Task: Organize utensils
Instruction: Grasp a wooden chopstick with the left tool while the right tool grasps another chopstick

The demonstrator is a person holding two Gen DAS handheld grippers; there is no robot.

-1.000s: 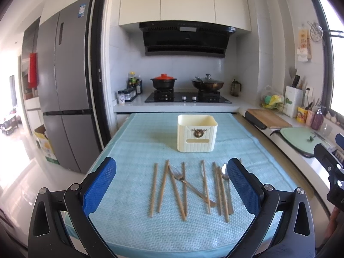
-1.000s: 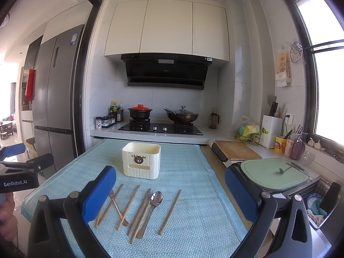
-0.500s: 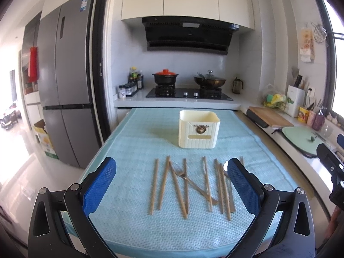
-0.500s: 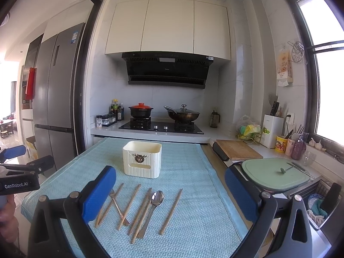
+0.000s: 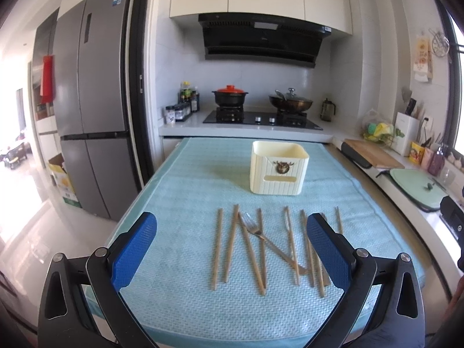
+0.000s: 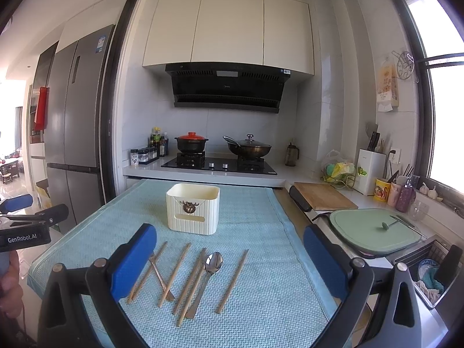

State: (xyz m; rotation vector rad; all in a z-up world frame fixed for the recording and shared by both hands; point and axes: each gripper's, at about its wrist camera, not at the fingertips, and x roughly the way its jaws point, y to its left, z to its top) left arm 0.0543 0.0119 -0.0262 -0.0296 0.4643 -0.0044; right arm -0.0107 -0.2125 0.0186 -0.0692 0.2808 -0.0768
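i hold my left gripper [image 5: 230, 242] low over the near edge of the table, its blue pads [image 5: 134, 249] spread wide with nothing between them. my right gripper [image 6: 229, 261] hovers the same way, pads [image 6: 132, 262] wide apart and empty.

the utensils lie in a loose row on the light blue mat [image 5: 185, 191] that covers the table. the wooden chopsticks [image 5: 217, 248] run roughly front to back, some parallel, some leaning across one another. a metal fork [image 5: 255, 233] lies slanted over two of them, tines toward the far side, its handle running toward my right. in the right wrist view a metal spoon [image 6: 213, 262] sits bowl-up between chopsticks, its handle touching the sticks just to its left, and one single chopstick [image 6: 233, 280] lies apart on the right of the row.

beyond the row, near the middle of the mat, stands the cream utensil holder [image 5: 278, 171], upright, open at the top, with a small dark emblem on its front. it is apart from the utensils; i cannot see inside it.

behind the table is the stove [image 6: 219, 165] with a red-lidded pot [image 6: 191, 142] and a wok [image 6: 249, 148]. to the right a wooden cutting board [image 6: 323, 195] and a pale green board [image 6: 374, 230] rest on the counter.
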